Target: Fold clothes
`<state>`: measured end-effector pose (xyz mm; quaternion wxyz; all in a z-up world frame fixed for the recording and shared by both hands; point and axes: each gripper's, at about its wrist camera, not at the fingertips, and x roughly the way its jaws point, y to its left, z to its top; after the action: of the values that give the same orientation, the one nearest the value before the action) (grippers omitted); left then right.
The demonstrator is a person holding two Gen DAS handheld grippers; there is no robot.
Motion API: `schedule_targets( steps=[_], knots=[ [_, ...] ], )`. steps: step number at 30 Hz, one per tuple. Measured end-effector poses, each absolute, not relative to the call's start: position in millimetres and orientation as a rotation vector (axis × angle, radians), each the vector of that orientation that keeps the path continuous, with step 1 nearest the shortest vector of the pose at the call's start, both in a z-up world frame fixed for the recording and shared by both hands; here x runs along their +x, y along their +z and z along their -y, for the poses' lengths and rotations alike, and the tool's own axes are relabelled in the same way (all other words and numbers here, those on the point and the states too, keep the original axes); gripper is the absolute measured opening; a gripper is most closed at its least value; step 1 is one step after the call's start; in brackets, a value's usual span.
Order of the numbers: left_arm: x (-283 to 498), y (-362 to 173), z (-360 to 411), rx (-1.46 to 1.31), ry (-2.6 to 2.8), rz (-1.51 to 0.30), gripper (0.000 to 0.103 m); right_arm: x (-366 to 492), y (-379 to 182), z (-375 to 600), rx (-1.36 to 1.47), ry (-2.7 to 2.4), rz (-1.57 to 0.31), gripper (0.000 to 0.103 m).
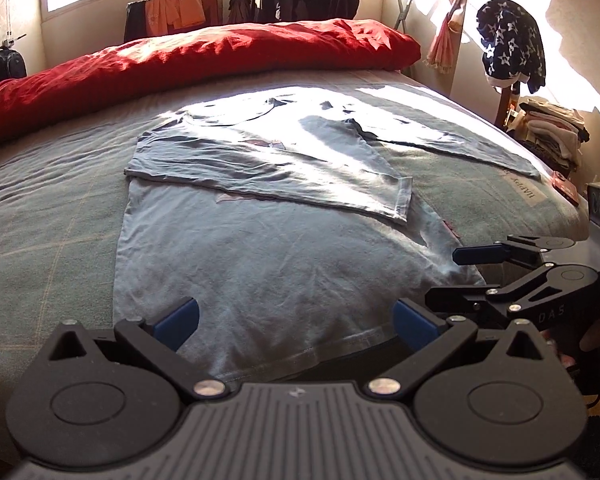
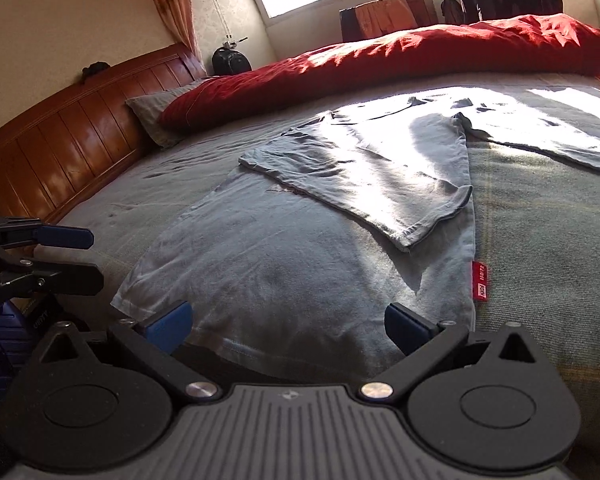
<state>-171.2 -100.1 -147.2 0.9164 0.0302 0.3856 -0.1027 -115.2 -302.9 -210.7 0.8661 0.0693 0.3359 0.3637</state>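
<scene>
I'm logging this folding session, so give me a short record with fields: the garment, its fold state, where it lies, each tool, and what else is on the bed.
garment: grey long-sleeve shirt
fold state: one sleeve folded across the chest; other sleeve spread out to the side
surface: bed with grey-green blanket
left tool: open, hem between its fingers, nothing gripped
right tool: open, at the hem, nothing gripped
also on bed: red duvet along the far edge
shirt tag: red, on side seam
</scene>
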Motion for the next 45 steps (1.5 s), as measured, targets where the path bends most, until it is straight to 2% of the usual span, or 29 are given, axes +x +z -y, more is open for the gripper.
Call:
schedule_targets(
  steps=[11,19,36,45],
  knots=[
    [-140,-170,104,0.039,-0.247,-0.853,0.102,-77,-207,335,0.216,0.651,-0.720,0.103],
    [-116,-184,116,0.059,-0.266,-0.899,0.102,-40,-210,392,0.296,0.487,-0.726,0.103],
    [-57,-185,179,0.164,-0.445,-0.895,0.102,-29,-225,498,0.475,0.239,-0.704,0.103],
    [-53,-190,194,0.180,-0.479,-0.910,0.102,-10,-227,554,0.660,0.147,-0.656,0.103]
  ],
)
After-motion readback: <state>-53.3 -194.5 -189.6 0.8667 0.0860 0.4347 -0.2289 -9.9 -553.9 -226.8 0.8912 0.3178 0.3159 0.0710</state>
